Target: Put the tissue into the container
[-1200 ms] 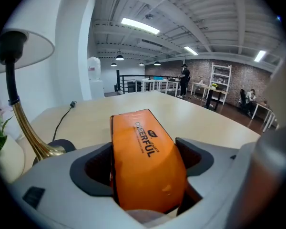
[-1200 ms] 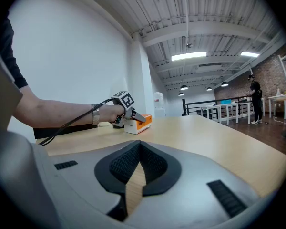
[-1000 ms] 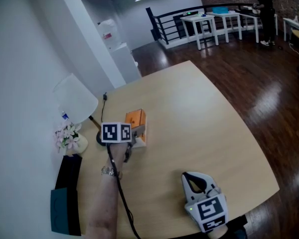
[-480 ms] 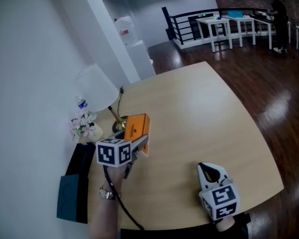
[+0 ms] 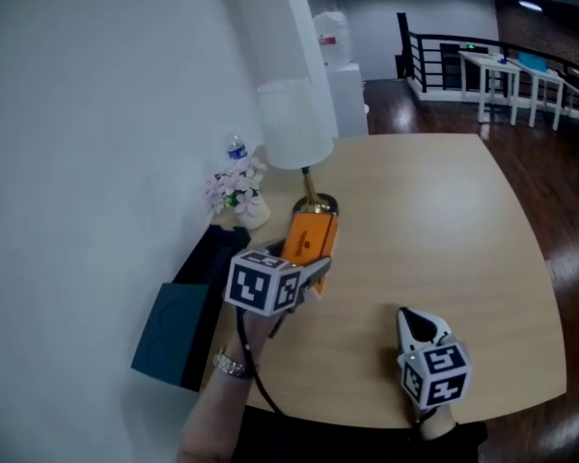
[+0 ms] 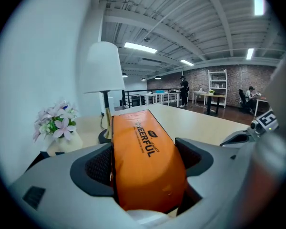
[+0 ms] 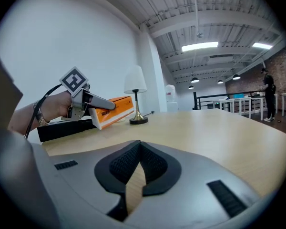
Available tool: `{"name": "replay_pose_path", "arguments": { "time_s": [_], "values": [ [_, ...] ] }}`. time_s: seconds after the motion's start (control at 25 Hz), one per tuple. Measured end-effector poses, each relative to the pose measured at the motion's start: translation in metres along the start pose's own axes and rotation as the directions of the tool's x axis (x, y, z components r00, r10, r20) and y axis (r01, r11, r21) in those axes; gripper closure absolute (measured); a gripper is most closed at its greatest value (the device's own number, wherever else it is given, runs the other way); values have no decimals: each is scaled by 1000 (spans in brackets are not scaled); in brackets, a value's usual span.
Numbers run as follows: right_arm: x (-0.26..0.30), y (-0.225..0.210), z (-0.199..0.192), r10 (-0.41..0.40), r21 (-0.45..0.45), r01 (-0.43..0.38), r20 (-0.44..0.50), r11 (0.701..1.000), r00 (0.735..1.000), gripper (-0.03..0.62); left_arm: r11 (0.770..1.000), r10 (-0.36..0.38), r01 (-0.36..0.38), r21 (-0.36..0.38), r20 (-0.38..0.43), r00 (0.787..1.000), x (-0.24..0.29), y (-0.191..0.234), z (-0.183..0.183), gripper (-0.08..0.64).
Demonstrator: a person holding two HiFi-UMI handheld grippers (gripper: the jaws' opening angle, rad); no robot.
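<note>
The orange tissue pack (image 6: pixel 145 156) sits pinched in my left claw (image 5: pixel 314 274), pads on its two long sides, its long axis running straight out from me toward the lamp (image 5: pixel 294 123). The likely container, a dark teal box (image 5: pixel 174 331), lies to my left against the wall, beside my forearm, so the left claw is far nearer (only the head view shows the box, and whether it is open I cannot tell). The right gripper view shows the pack side-on, clear of the tabletop (image 5: pixel 444 220). My right claw (image 5: pixel 417 321) is pressed together, empty, well apart.
</note>
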State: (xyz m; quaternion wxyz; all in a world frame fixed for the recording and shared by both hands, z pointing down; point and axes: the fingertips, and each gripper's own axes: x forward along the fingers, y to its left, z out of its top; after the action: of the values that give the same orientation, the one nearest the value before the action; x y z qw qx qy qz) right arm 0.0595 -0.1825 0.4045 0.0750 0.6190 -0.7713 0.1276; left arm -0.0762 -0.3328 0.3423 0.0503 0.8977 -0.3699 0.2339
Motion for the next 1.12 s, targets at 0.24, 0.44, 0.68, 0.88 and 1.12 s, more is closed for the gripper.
{"name": "replay_pose_path", "arguments": {
  "time_s": [0.24,0.44,0.68,0.88,1.12],
  "values": [
    [44,75,3,93,-34,-93,-19,995,996,592,998,54,-53,22,-43,998,-36,57,-15,143],
    [73,131,8,143,-47,-144,-25,988,989,592,995,103,-103,9,-77,992,-62,122,-27,143],
    [89,168,16,177,-57,-177,-14,983,984,592,991,136,-137,5,-129,982,-85,192,-36,143],
    [92,171,23,167,-62,-166,17,984,986,592,988,150,-151,12,-189,970,-85,242,-54,143],
    [97,176,26,167,-62,-165,30,984,986,592,998,48,-57,-25,-273,961,-67,257,-99,143]
  ]
}}
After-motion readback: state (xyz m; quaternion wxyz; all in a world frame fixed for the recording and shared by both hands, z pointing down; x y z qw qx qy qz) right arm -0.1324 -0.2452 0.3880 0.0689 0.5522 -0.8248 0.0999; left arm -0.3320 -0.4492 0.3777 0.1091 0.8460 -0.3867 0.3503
